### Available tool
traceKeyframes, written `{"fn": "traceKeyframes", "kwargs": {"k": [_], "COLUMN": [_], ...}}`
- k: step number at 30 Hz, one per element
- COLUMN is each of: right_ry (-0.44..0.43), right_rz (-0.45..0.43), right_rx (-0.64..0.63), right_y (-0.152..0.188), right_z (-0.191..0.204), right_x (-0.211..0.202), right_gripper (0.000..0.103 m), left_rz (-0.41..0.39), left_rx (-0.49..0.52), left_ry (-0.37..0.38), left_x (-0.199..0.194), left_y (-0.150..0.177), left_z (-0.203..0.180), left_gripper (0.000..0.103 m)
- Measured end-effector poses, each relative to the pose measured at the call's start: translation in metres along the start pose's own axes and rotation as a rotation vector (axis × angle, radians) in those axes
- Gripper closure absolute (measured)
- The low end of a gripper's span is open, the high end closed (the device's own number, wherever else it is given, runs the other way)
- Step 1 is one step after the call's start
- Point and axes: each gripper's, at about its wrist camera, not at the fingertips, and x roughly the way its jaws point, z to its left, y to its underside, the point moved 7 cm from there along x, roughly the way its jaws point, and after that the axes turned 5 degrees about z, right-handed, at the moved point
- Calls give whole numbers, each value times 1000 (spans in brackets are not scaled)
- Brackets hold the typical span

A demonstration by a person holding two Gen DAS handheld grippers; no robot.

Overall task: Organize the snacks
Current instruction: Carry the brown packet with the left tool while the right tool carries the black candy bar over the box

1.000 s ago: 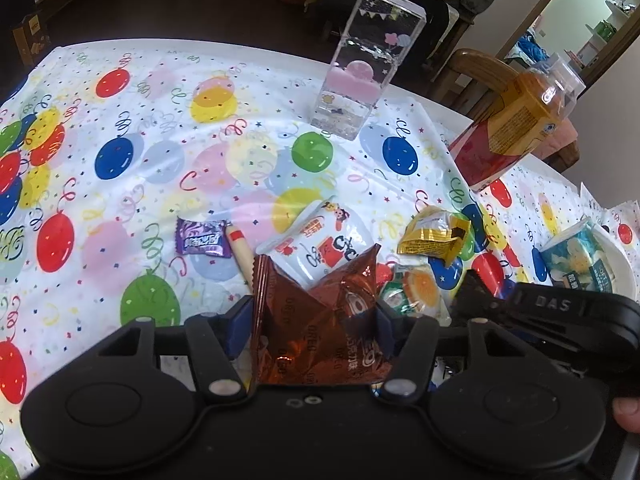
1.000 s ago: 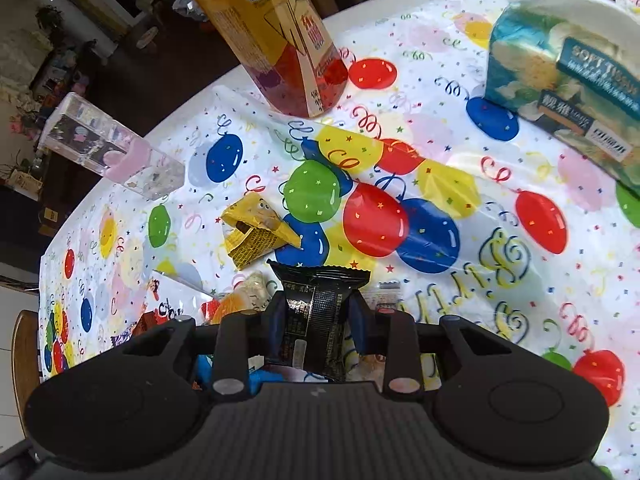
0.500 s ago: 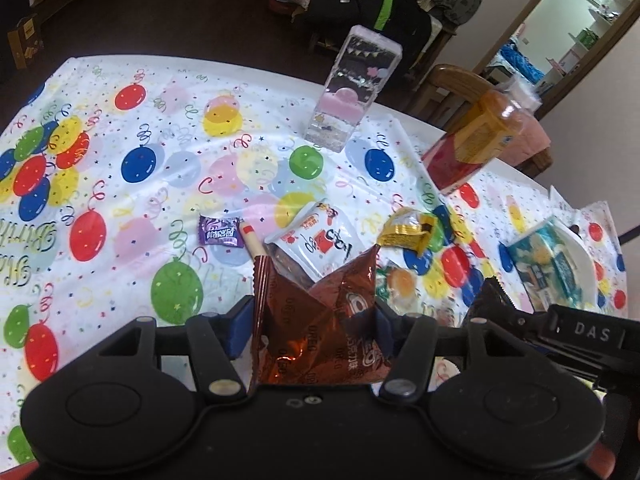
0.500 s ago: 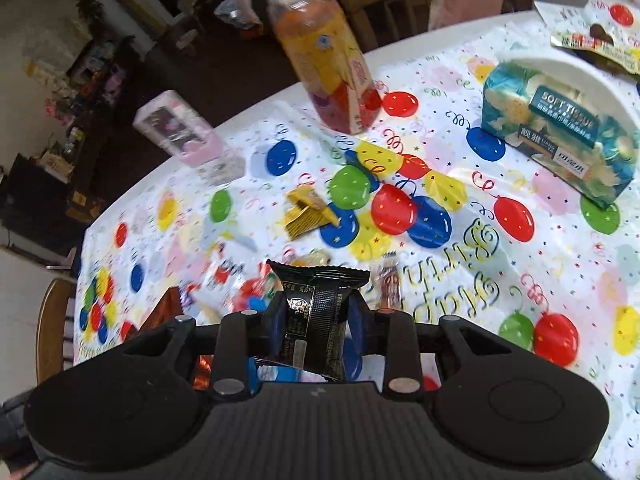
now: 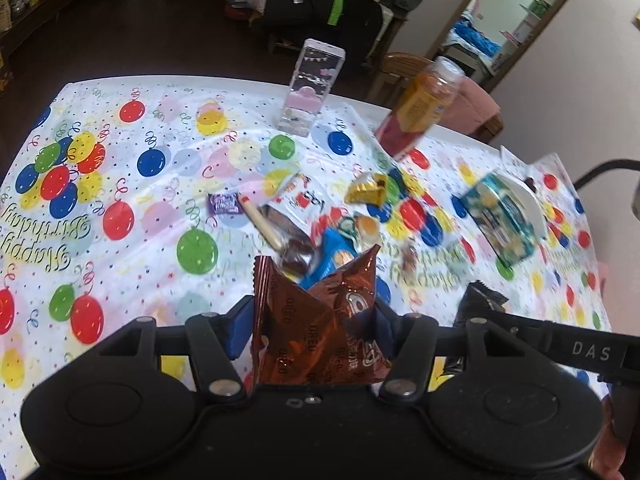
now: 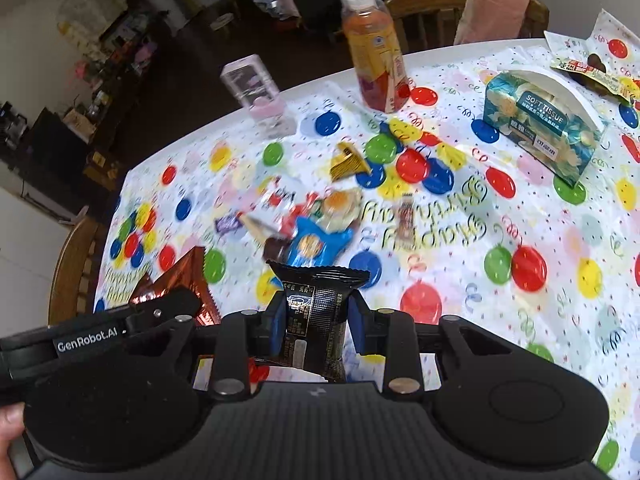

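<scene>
My left gripper [image 5: 316, 322] is shut on a crumpled brown Oreo packet [image 5: 320, 328], held well above the table. My right gripper [image 6: 318, 320] is shut on a black snack packet [image 6: 316, 312], also lifted; that black packet [image 5: 480, 300] shows at the right of the left wrist view. The brown packet [image 6: 180, 284] appears at the left of the right wrist view. On the balloon-print tablecloth [image 5: 120, 280] lies a loose heap of snacks: a blue packet [image 6: 316, 242], a yellow wrapper [image 6: 348, 162], a purple candy [image 5: 224, 204], a white pouch [image 5: 304, 200] and a small brown bar [image 6: 406, 216].
An orange juice bottle [image 6: 376, 48], a clear pink-filled box [image 6: 260, 96] and a tissue pack [image 6: 544, 120] in a white holder stand at the far side. Wooden chairs [image 6: 424, 4] ring the table. A hand [image 6: 8, 432] shows at the lower left.
Both grippers have risen and pulled back from the table with their packets still held; the snacks and bottle look smaller and farther, and more of the tablecloth shows.
</scene>
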Motion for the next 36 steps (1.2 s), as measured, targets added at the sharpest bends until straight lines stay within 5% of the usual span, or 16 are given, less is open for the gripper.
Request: {"fn": "traceKeyframes", "kwargs": {"k": [20,36], "right_ry": [38,114], "right_rz": [61,203], "right_rx": [-133,-221], "right_y": [99,153], "right_z": [47,59], "right_x": [-36,21], "right_gripper": [72,72], "left_rz": [47,150], "left_rx": [138,145], "left_ry": [64,23], "left_x": [-61,-36], "left_y": [86,134], "left_z": [10,51], "left_gripper": [45,45]}}
